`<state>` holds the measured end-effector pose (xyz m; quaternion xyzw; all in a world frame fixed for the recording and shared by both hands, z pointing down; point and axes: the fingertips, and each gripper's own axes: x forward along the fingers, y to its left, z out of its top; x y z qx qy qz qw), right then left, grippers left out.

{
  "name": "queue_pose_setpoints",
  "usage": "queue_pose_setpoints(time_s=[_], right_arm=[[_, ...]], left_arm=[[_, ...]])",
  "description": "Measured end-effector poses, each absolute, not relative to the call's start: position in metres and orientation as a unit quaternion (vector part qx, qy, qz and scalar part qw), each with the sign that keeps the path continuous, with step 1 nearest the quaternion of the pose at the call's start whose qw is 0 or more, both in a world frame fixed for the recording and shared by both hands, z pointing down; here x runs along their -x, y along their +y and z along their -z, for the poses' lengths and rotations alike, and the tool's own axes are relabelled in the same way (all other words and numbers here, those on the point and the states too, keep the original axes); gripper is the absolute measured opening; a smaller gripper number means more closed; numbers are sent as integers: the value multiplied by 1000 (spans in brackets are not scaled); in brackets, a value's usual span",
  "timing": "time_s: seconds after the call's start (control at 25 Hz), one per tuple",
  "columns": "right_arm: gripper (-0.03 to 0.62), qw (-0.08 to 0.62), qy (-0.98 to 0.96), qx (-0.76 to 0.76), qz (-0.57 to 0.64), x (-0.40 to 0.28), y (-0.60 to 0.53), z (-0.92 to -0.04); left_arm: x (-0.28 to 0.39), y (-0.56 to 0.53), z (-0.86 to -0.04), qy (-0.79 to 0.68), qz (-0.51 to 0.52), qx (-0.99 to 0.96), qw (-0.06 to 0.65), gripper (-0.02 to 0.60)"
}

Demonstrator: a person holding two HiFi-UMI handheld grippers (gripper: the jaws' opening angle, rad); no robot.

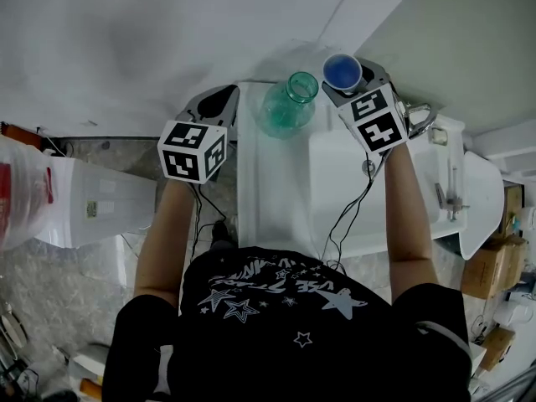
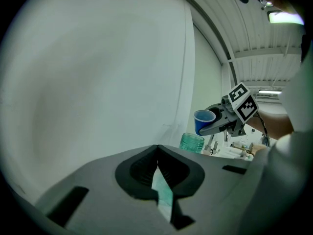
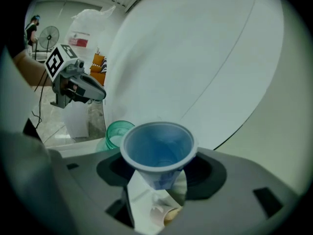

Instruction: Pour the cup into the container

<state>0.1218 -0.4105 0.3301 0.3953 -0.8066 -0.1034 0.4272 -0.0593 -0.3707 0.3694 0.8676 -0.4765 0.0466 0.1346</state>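
My right gripper (image 1: 347, 83) is shut on a blue plastic cup (image 1: 342, 71), gripping it low on its wall, mouth up. In the right gripper view the cup (image 3: 159, 151) fills the middle between the jaws; I cannot make out anything inside it. A clear green jar (image 1: 289, 105) with an open mouth stands on the white table (image 1: 276, 199), just left of and below the cup. It also shows as the jar (image 3: 117, 133) past the cup's rim. My left gripper (image 1: 218, 100) hovers left of the jar, shut and holding nothing.
A white wall (image 1: 167, 40) rises right behind the jar. A white plastic bin (image 1: 92, 208) stands on the floor at the left. Metal fittings (image 1: 423, 120) sit on the white unit at the right, with cardboard boxes (image 1: 486, 270) beyond.
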Motion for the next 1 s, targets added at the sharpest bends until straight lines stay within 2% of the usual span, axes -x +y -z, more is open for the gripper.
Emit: queue_pose_setpoints(time_s=[0.6,1.0], right_arm=[[284,316,-857,-407,29,-133,-343,-327],[285,271,-890,-368,10,-125,-294,-356]], left_arm=[[51,-308,-362,-475,-49,-871,115,11],[44,-266,-374,-489,-48,-863,117,11]])
